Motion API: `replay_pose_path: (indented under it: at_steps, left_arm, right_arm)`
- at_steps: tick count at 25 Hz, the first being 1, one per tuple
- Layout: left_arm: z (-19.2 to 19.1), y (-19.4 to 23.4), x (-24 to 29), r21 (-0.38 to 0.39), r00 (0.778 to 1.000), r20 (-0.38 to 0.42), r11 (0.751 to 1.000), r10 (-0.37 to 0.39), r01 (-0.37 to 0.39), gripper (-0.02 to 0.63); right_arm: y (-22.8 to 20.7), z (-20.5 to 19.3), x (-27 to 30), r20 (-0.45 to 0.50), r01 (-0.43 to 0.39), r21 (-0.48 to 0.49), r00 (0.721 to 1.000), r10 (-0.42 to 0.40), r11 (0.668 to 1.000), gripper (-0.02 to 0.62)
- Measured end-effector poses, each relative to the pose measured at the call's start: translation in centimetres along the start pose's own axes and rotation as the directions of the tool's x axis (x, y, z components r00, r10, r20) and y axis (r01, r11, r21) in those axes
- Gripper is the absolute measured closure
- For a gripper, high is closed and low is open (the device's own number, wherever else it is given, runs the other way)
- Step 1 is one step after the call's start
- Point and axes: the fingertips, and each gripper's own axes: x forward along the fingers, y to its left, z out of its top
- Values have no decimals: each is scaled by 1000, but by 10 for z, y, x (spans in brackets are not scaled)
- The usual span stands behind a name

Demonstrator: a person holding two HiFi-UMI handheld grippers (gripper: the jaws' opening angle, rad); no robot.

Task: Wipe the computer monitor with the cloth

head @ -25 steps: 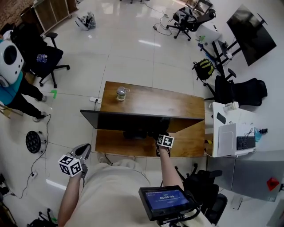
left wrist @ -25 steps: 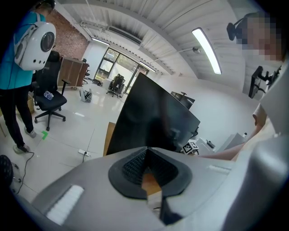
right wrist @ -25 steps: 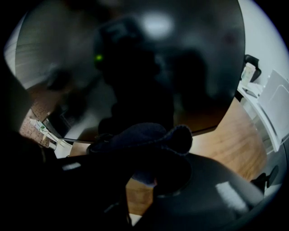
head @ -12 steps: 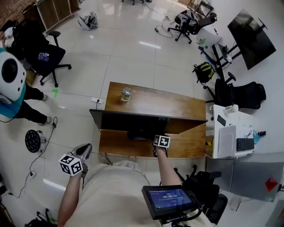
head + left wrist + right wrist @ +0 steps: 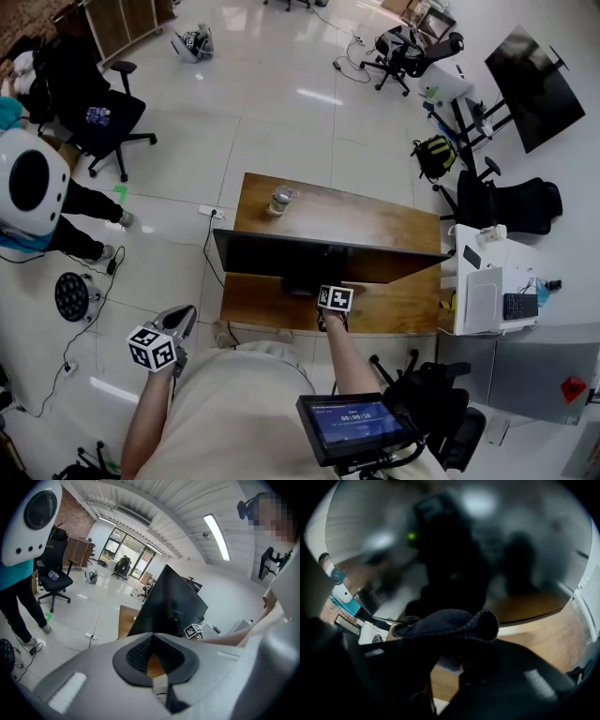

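Poking past R gripper (image 5: 451, 645) fingers (image 5: 389, 667): cloth (image 5: 450, 622).

Wooden desk (image 5: 366, 223), rectangular, on pale tiled floor (image 5: 281, 122). Black monitor (image 5: 323, 256) stands across its middle, running left to right; its dark base (image 5: 302, 281) rests on the wood. Glass jar (image 5: 279, 200) upright near the far left corner, well apart from the monitor. White power strip (image 5: 211, 212) lies on the floor just beside that corner. Black office chair (image 5: 98, 117) on the floor, far left.

Office, swivel chair (image 5: 101, 117), wooden desk (image 5: 366, 220), monitor (image 5: 281, 253)
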Motion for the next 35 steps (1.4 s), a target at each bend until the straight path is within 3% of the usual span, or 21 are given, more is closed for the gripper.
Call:
replay_pose_path:
  at_steps: [23,35]
  left_arm:
    - [-2,65,-64,10,1000,8,1000,0,0,614]
    - [-1,79,-70,16,1000,-13,1000,-12,12,614]
  right_arm:
    - [119,-3,27,22,-46,-64,999,47,997,499]
    - [188,-4,44,11,-105,-108,994,107,989,499]
